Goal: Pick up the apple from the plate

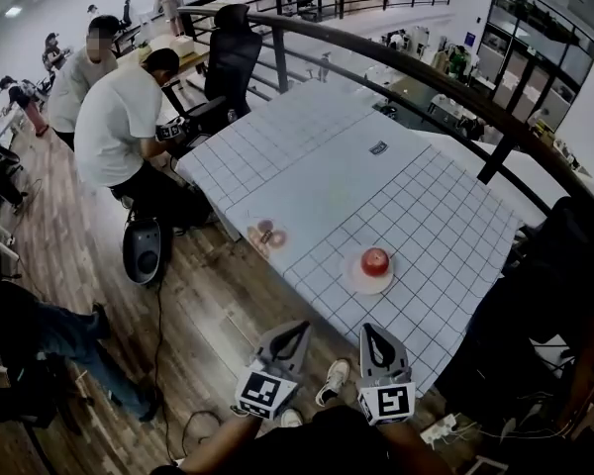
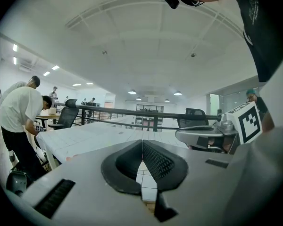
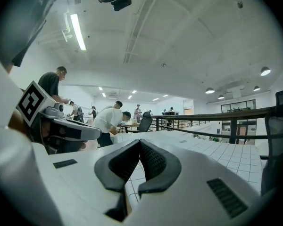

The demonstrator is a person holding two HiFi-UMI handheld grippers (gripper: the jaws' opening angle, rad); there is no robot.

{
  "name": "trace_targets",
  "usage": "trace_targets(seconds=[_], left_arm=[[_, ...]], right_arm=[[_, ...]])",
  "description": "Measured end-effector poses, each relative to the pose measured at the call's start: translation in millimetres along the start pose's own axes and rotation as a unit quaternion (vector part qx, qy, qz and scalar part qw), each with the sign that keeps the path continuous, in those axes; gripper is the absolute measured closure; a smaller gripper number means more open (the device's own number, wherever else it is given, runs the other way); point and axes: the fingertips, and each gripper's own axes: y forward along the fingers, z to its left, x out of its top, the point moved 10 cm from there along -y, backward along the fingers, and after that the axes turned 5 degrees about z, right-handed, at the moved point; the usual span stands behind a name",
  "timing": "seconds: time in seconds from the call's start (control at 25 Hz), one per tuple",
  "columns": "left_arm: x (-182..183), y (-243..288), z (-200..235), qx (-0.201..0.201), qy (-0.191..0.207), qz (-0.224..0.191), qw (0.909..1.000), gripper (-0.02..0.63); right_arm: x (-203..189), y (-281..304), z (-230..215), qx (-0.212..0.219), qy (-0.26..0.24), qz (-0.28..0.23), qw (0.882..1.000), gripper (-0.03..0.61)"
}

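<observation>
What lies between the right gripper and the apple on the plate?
In the head view, nothing stands between the right gripper and the apple: only bare gridded table and the near rim of the plate.

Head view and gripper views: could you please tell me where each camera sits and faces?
Head view: on the head, steeply down at the table, apple, plate; left hand-held gripper and right hand-held gripper below.
Left gripper view: aboard it, level across the table; own shut jaws.
Right gripper view: likewise.
Shared: table, railing.
</observation>
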Motion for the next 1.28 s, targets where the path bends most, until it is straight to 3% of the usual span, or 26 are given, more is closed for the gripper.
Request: trace_targets(seconds=[0.36,0.6,1.28], left_arm=[[15,80,12,-0.004,0.008,0.026,0.9996,0.592],[24,109,18,0.002,-0.013,0.020,0.9997,0.592],[12,180,49,-0.021,0.007,0.022,0.9995,0.592]], right_arm=[[-12,45,-76,-0.007,0.019,0.008,1.000,0.555],[-13,56,-113,-0.008,0.013,0.000,1.000,0.555],[-38,99,-130,-0.022,0.009,0.029,0.999,0.555]])
